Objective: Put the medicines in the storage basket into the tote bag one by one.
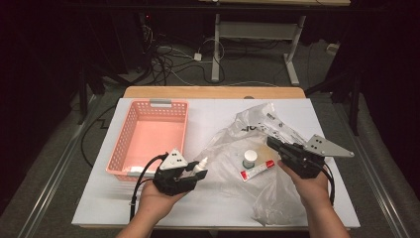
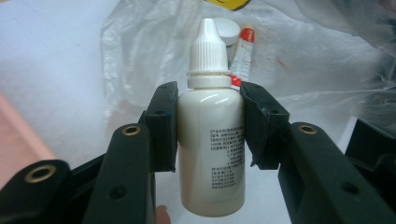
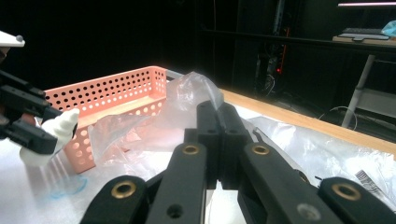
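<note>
Hiding the dropper bottle (image 2: 211, 140) sides, left claw (image 2: 209, 126) pads grip.

Bright lit table, dark surroundings, soft focus.

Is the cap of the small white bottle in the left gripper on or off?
On. The white pointed cap sits screwed down on the neck of the bottle, which the left gripper holds by its body.

A small white plastic dropper bottle (image 2: 212, 140) with ribbed pointed cap and printed label, clamped between the left tool's (image 1: 195, 171) pads.
</note>
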The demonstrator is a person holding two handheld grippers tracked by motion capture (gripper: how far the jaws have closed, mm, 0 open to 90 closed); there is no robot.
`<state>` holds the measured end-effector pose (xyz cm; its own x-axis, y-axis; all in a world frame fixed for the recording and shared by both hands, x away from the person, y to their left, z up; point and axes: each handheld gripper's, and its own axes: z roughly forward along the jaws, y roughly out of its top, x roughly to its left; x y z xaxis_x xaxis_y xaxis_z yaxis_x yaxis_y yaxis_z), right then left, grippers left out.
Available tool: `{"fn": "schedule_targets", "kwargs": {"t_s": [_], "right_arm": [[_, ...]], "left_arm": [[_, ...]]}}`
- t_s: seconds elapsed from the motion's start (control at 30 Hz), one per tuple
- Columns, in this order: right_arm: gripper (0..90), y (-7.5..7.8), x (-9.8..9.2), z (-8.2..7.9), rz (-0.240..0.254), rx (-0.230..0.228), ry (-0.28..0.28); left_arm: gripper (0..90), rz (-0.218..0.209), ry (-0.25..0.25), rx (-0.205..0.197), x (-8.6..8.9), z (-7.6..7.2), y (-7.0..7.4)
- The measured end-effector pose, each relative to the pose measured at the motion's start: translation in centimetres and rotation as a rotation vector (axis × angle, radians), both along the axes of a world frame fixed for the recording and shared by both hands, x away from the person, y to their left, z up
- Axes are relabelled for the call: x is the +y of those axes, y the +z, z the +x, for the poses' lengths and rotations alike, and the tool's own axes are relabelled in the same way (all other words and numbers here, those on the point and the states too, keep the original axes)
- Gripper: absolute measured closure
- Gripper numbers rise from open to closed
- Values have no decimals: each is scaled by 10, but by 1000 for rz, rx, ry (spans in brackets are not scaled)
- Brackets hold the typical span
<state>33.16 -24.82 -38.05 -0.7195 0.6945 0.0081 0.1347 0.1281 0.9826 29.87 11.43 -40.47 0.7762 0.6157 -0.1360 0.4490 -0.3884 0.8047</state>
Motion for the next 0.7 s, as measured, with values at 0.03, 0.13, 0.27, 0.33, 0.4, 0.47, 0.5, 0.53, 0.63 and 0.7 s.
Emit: {"fn": "schedule_targets", "kwargs": {"t_s": [0.03,0.13,0.27,0.33,0.4,0.47,0.5,0.53,0.63,0.7], "right_arm": [[900,0,0,0,0,0,0],[900,0,1,0,0,3,0],[900,-1,2,0,-5,3,3],[900,-1,2,0,-5,3,3],[900,-1,2,0,-6,3,3],[900,0,2,0,-2,3,1],[900,0,2,0,-1,3,0],[900,0,1,0,-2,2,0],[900,0,2,-1,-3,2,1],[900,-1,2,-1,-4,3,3]], "left_arm": [[583,-1,-11,3,-3,-1,-1],[583,5,-33,4,-11,-3,-2],[583,3,-55,3,-20,-4,-5],[583,8,-64,5,-25,-4,-7],[583,8,-71,7,-32,-3,-8],[582,9,-78,5,-38,-2,-9],[582,10,-80,6,-42,-1,-10],[582,13,-83,4,-45,0,-10],[583,13,-92,2,-54,4,-12],[583,9,-93,7,-59,7,-14]]}}
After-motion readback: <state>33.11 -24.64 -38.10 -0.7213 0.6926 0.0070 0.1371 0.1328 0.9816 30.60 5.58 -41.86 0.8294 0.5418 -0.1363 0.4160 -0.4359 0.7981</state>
